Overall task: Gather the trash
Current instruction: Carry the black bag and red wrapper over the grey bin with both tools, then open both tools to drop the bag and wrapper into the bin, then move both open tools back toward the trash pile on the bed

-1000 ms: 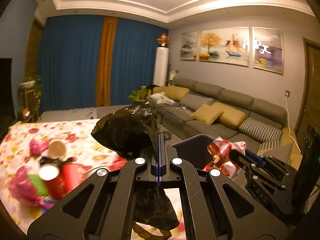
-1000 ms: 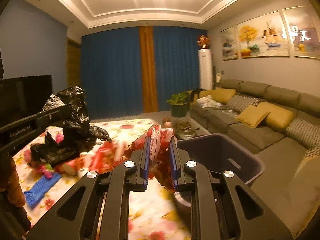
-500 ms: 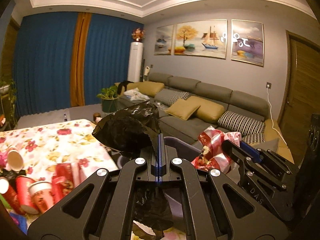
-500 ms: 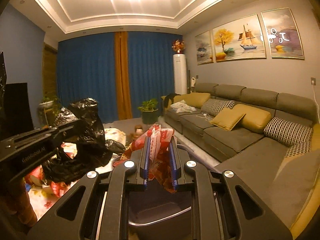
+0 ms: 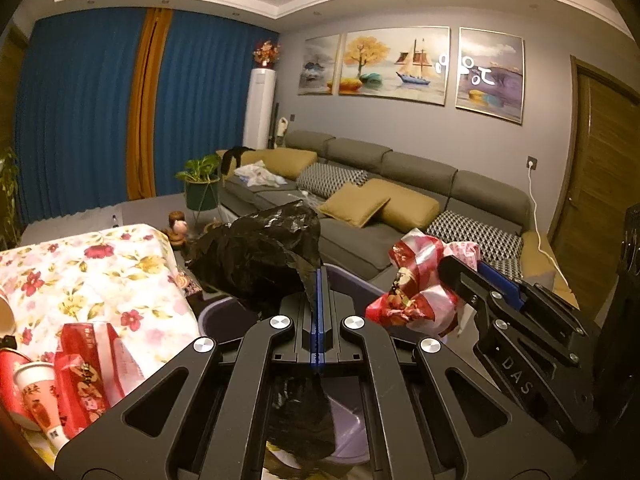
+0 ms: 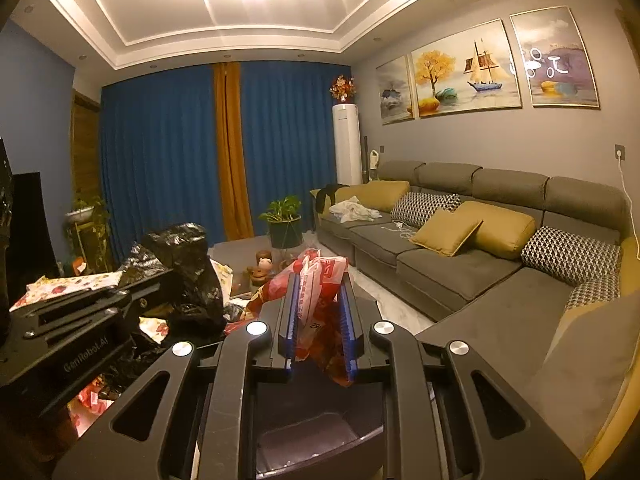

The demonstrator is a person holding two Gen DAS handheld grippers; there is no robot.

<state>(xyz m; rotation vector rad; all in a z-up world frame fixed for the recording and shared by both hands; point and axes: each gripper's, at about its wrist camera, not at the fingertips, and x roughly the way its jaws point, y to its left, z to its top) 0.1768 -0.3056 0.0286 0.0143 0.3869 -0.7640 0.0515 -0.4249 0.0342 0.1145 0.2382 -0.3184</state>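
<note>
Bin (image 5: 360, 286) is sitting just below both loads: we are clamping the black bag (image 5: 260, 260) in the left hand-held gripper (image 5: 319, 280) and the red wrapper (image 6: 320, 300) in the right hand-held gripper (image 6: 318, 312), both poised above its mouth

Readable text, both wrist views:

- "DAS" in raised or engraved letters on the black body of the right tool (image 5: 464, 276), seen from the left wrist view, lower right.
- "GenRobot.AI" in grey print on the black side of the left tool (image 6: 176, 280), seen from the right wrist view, lower left.
- "29" plus a further character I can't make out, dark print on the white part of the red-and-white wrapper (image 6: 316, 312) clamped in the right tool.
- Red paper cup (image 5: 38, 396) on the desk: dark characters on a pale band, too small to read.
- Red packet (image 5: 82, 384) beside it: gold lettering, unreadable.
</note>
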